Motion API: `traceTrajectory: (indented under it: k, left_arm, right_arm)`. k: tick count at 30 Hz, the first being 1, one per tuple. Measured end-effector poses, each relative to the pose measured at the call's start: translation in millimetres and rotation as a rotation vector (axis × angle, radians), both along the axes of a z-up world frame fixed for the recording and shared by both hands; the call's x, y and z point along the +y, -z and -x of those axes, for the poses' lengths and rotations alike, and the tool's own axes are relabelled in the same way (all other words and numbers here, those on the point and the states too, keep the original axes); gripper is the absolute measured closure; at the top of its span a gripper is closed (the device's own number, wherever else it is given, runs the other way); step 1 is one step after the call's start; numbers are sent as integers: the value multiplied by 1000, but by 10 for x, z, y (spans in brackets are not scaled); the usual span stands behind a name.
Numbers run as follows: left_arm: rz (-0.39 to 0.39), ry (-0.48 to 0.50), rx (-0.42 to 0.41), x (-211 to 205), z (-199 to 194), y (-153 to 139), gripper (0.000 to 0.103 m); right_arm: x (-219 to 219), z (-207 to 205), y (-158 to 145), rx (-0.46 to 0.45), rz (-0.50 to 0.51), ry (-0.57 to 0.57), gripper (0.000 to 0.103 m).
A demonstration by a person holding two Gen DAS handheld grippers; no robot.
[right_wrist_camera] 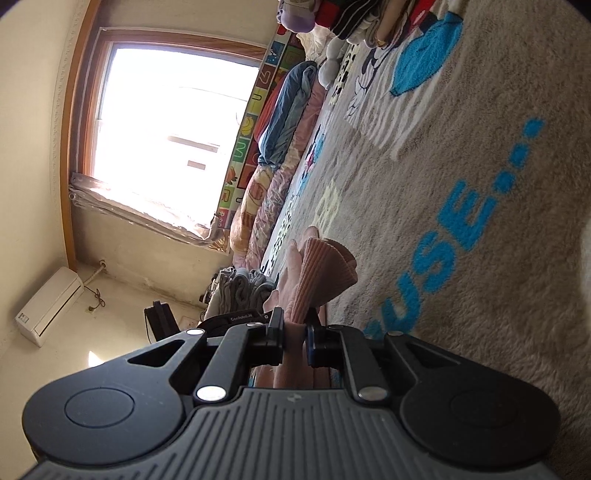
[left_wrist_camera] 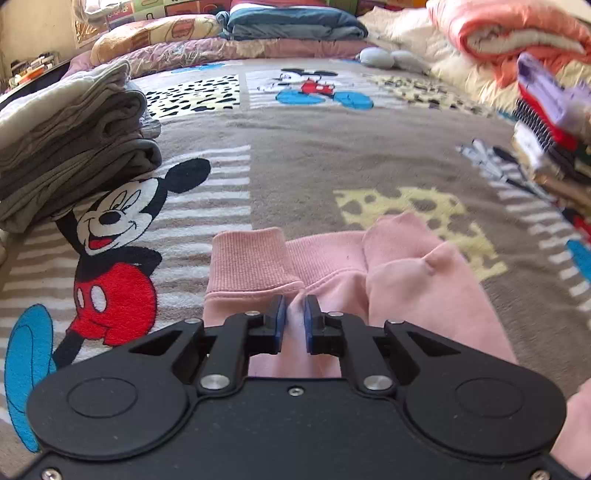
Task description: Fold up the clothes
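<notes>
Pink garment: the pink sweatshirt [left_wrist_camera: 406, 291] lies crumpled on the near part of the bed, straight ahead of the left gripper and partly under it; a fold of it runs up between the jaws.
Its look: soft pale-pink fleece, bunched into ridges; a ribbed cuff [left_wrist_camera: 251, 258] lies flat at its left end, a sleeve end humps up beside it on the right.
Left gripper: the left gripper [left_wrist_camera: 294, 323] tilts down at the cloth, jaws nearly together, blue pads pinching a thin pleat of pink fabric.
Right gripper: the right gripper [right_wrist_camera: 295, 339] is rolled onto its side, so the room looks tipped in its view; its jaws stand narrow and clamp the pink fabric, with a ribbed cuff [right_wrist_camera: 325, 273] sticking out just past the fingertips.
Bed cover: a plush grey-brown blanket [left_wrist_camera: 351, 147] with cartoon mice, stripes and spotted patches lies under the garment.
Folded stack: grey folded clothes [left_wrist_camera: 74, 147] sit at the left, well apart from the pink one.
Right edge: a blurred heap of mixed clothes [left_wrist_camera: 550, 125].
Far end: folded quilts and pillows [left_wrist_camera: 291, 22] along the wall.
Room: a bright window [right_wrist_camera: 166, 122], and a white wall unit [right_wrist_camera: 48, 306] in the corner.
</notes>
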State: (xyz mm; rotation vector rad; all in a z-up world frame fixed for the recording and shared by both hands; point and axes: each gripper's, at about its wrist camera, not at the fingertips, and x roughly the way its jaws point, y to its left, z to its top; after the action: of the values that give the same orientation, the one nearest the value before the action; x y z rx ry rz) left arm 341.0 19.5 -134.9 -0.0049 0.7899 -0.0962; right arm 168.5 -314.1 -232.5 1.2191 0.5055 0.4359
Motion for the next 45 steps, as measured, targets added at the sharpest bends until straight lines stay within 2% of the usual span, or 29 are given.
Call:
traceTrajectory:
  k: [1, 2, 6, 9, 17, 20, 22, 23, 25, 28, 35, 38, 42, 45]
  left_arm:
    - [34, 6, -26, 79, 88, -86, 88]
    - [46, 4, -56, 152, 195, -177, 88]
    - [26, -23, -113, 408, 471, -359, 88]
    - [-22, -32, -105, 498, 447, -309, 88]
    - [2, -32, -48, 351, -79, 33, 88]
    - [-14, 32, -21, 257, -199, 198, 88]
    - [-16, 57, -10, 286, -214, 123, 88]
    - [11, 64, -17, 339, -161, 62, 88]
    - [46, 75, -52, 425, -3, -43, 88]
    - [49, 81, -93, 508, 349, -145, 88]
    - [34, 88, -154, 552, 1491, -149, 88]
    - [58, 69, -187, 556, 1938, -145, 88]
    - [107, 76, -210, 530, 2286, -144, 88]
    - [82, 92, -212, 483, 2387, -138, 88]
  right_arm:
    - [-7, -12, 29, 15, -2, 4, 88]
    - [-8, -20, 58, 25, -7, 5, 88]
    - [10, -24, 79, 32, -2, 6, 88]
    - [5, 10, 64, 22, 1, 15, 88]
    - [23, 44, 55, 14, 50, 17, 88]
    - [31, 44, 86, 9, 75, 8, 89]
    - [57, 49, 90, 0, 105, 5, 91]
    - [71, 57, 93, -5, 120, 4, 91]
    - [72, 63, 100, -7, 119, 6, 92]
    - [74, 68, 109, -12, 119, 12, 92]
    - [69, 73, 103, -16, 118, 24, 92]
    - [48, 74, 77, -21, 93, 28, 88]
    - [35, 78, 34, -24, 96, 42, 88]
    - [42, 71, 1, -26, 105, 57, 88]
